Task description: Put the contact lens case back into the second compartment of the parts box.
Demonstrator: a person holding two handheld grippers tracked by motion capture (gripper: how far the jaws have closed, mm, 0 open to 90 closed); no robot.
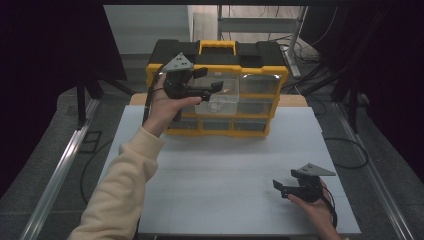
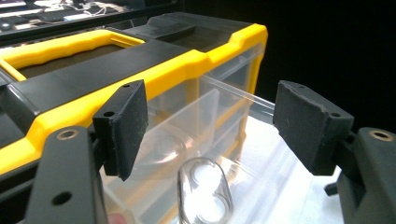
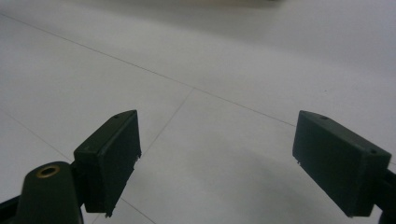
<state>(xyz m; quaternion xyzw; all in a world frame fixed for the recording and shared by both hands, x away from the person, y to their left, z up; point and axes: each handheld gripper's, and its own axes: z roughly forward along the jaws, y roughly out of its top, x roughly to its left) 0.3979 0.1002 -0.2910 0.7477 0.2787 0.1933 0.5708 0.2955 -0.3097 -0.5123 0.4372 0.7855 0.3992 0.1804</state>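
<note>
A yellow and black organizer box (image 1: 220, 90) stands at the far edge of the white table (image 1: 230, 170), roughly centred along that edge. Its top is black with a yellow carry handle (image 1: 217, 47). Its front, which faces the person, holds rows of clear plastic drawers in a yellow frame.

One clear drawer (image 1: 220, 95) in the upper rows is pulled partway out of the box front. In the left gripper view the drawer (image 2: 196, 135) shows a clear inner divider, and a rounded clear pull tab (image 2: 205, 191) sits at its near face.

The left gripper (image 1: 210, 82) is held by the left hand (image 1: 167, 107) at the front of the box, near the box's left end. Its jaws point to the right, along the box front, and reach the left side of the pulled-out drawer. In the left gripper view the left gripper (image 2: 210, 121) is released: the two black pads stand wide apart, with the drawer and its pull tab between them. No pad is seen touching the drawer. A cream sleeve (image 1: 125, 190) covers the left forearm, which runs up from the near left corner of the table.

The right gripper (image 1: 280, 189) is held by the right hand (image 1: 315, 207) near the near right corner of the table, well apart from the box. In the right gripper view the right gripper (image 3: 215, 158) is also released, with its jaws spread wide over bare table surface (image 3: 210, 70) and nothing between them.
</note>
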